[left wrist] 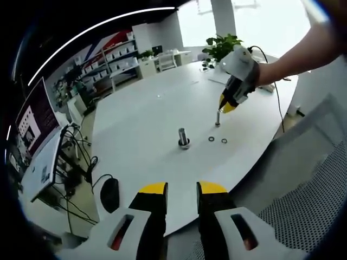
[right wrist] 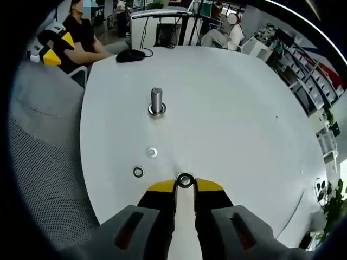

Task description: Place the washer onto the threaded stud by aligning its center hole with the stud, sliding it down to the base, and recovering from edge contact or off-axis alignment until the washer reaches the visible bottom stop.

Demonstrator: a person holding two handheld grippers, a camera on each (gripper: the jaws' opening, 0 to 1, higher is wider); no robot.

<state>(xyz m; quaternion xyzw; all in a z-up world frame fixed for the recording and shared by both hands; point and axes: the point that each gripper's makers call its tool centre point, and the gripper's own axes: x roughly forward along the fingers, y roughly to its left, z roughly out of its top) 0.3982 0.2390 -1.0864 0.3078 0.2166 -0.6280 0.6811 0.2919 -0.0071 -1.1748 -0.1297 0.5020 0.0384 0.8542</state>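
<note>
Over in the right gripper view, the right gripper [right wrist: 185,187] is rising from six o'clock with its yellow-tipped jaws drawn narrow, and a small metal ring is sitting right between the tips: that looks like the washer [right wrist: 185,180], though whether the jaws are actually pinching it or just hovering over it is hard to tell from here. Up toward twelve o'clock from those tips, the threaded stud [right wrist: 156,101] is standing upright on the white table [right wrist: 244,119], with a ring around its foot. Between stud and gripper, two loose rings are lying on the tabletop: a pale washer [right wrist: 152,153] and, toward eight o'clock of it, a dark ring [right wrist: 138,172]. A black mouse [right wrist: 130,54] is resting near the far edge, and a seated person [right wrist: 81,38] is sitting at eleven o'clock, the left gripper showing yellow beside them.

In the left gripper view, the left gripper [left wrist: 182,188] is sitting at six o'clock, back at the table's near edge, jaws slightly parted and carrying nothing. The stud is standing mid-table here, and at two o'clock of it the right gripper is coming in on a bare forearm [left wrist: 303,51], tips pointing down over a small upright metal piece. A potted plant [left wrist: 222,46] is standing at the far side.
</note>
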